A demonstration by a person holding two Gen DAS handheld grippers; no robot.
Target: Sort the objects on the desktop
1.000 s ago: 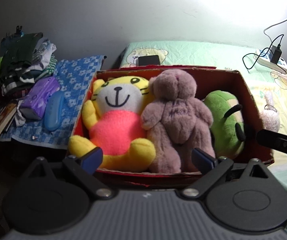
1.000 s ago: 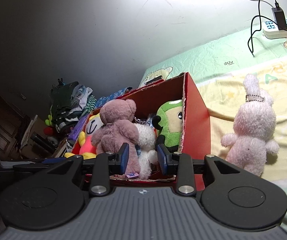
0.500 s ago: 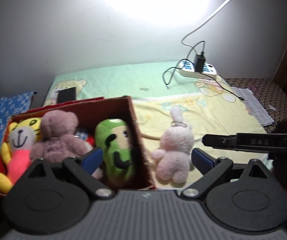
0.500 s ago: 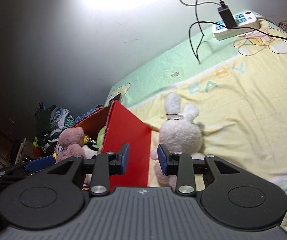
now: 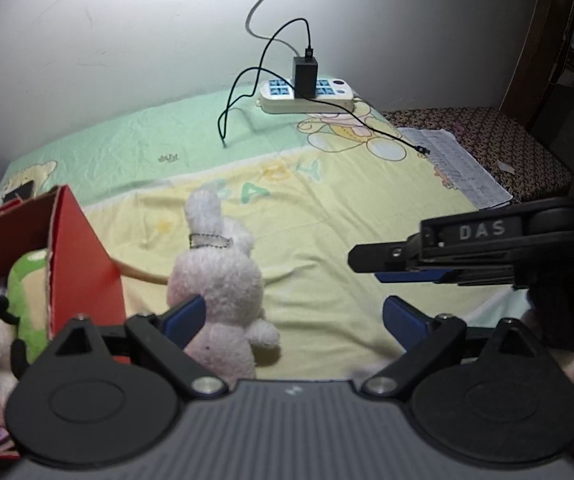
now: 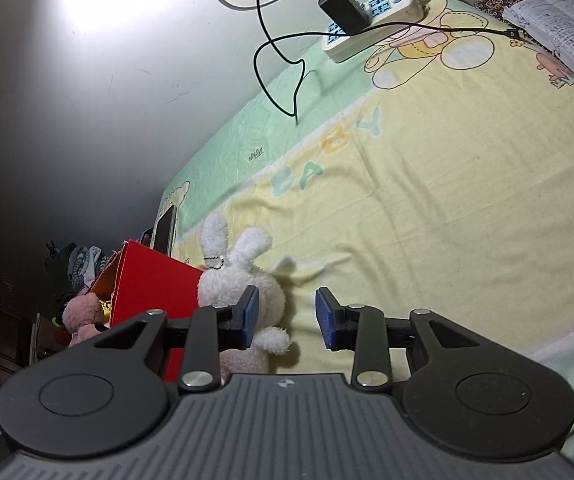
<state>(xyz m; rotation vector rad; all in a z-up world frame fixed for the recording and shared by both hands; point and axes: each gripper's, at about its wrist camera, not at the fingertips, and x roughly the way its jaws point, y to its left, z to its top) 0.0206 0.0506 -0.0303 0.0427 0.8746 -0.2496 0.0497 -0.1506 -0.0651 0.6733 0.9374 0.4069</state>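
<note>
Left wrist view: my left tongs (image 5: 294, 322) stand wide apart with nothing between the pads. Their near-side finger overlaps the pink plush rabbit (image 5: 221, 280) in the picture; I cannot tell whether it touches. The rabbit lies on the yellow-and-green bed sheet (image 5: 367, 240), ears toward the wall, a bead chain around its neck, just beside the outer wall of the red cardboard box (image 5: 83, 256). Inside the box I see a green plush toy (image 5: 27, 280) against that wall, and a pale pink plush at the lower left edge of the frame. At far right my right tongs (image 5: 383, 268) enter the frame side-on, above the sheet and well apart from the rabbit; a hand grips the handle below them.

Right wrist view: my right tongs (image 6: 287, 316) are partly apart, a clear gap between the blue pads, and nothing is clamped. The rabbit (image 6: 243, 280) lies behind and beside the left finger, not between the pads. The red box (image 6: 147, 284) stands just left of it, with a mauve plush bear (image 6: 83, 312) showing at its open top.

Far end of the bed: a white power strip (image 5: 307, 98) with a black charger (image 5: 306, 74) plugged in, its cable trailing over the sheet. A printed paper (image 5: 459, 168) lies at the right edge.
</note>
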